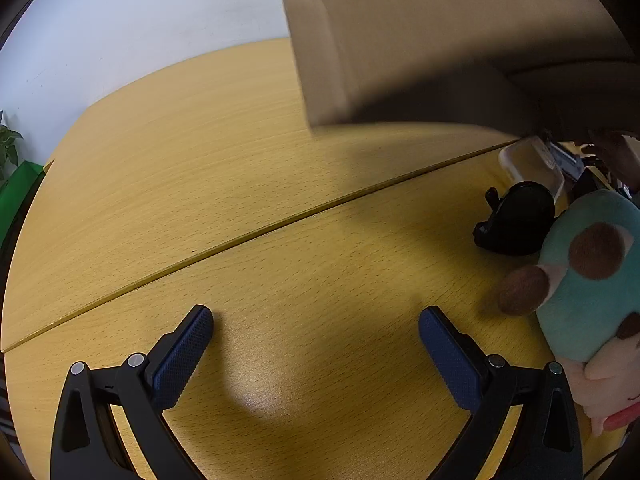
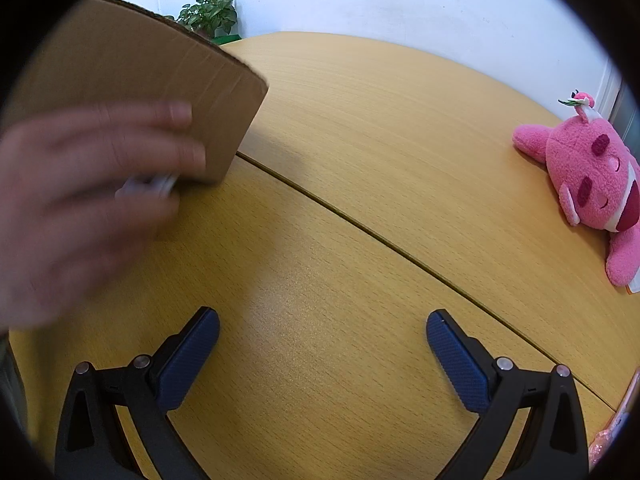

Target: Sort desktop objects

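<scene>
Cardboard box (image 2: 132, 80) held by bare hand (image 2: 88, 196) | left gripper (image 1: 316, 320) released, empty | right gripper (image 2: 323, 322) released, empty

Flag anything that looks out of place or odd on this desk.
A bare hand, not a gripper, holds the cardboard box tilted, motion-blurred, apparently off the table. Both the left gripper and right gripper are open and empty.

Ahead-right of our left hand-held gripper the cardboard box (image 1: 420, 40) is motion-blurred, top cut off by the frame. The teal plush (image 1: 588, 292) is cropped at the right edge and hides part of the black object (image 1: 514, 224). Ahead-left of the right one we see a blurred hand (image 2: 92, 196) covering the box's lower side; the small white thing (image 2: 150, 186) under its fingers is unreadable.
</scene>
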Demonstrator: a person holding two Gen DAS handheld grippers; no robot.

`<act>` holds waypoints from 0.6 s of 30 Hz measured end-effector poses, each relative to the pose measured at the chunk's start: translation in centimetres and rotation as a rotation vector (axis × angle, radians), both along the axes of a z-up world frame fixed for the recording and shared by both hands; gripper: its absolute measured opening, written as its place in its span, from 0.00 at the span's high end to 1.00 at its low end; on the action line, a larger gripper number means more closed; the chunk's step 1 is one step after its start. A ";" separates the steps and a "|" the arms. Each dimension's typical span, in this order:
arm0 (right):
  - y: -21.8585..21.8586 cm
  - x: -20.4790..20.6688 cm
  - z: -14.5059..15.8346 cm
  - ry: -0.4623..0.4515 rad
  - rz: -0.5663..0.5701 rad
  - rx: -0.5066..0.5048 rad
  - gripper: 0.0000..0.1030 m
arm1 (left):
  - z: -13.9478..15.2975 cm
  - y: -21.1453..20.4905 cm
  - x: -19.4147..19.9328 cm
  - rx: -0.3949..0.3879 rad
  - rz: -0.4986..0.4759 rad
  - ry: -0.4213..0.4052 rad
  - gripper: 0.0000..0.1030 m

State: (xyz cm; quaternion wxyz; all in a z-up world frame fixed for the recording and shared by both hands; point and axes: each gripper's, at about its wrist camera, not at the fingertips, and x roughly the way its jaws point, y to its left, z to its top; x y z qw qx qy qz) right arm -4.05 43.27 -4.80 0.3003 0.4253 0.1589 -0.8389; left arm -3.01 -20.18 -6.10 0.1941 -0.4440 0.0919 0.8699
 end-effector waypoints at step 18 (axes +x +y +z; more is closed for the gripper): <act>0.0 0.2 0.1 0.000 0.000 0.000 0.00 | -0.5 -0.1 -0.4 -0.001 0.001 0.002 0.00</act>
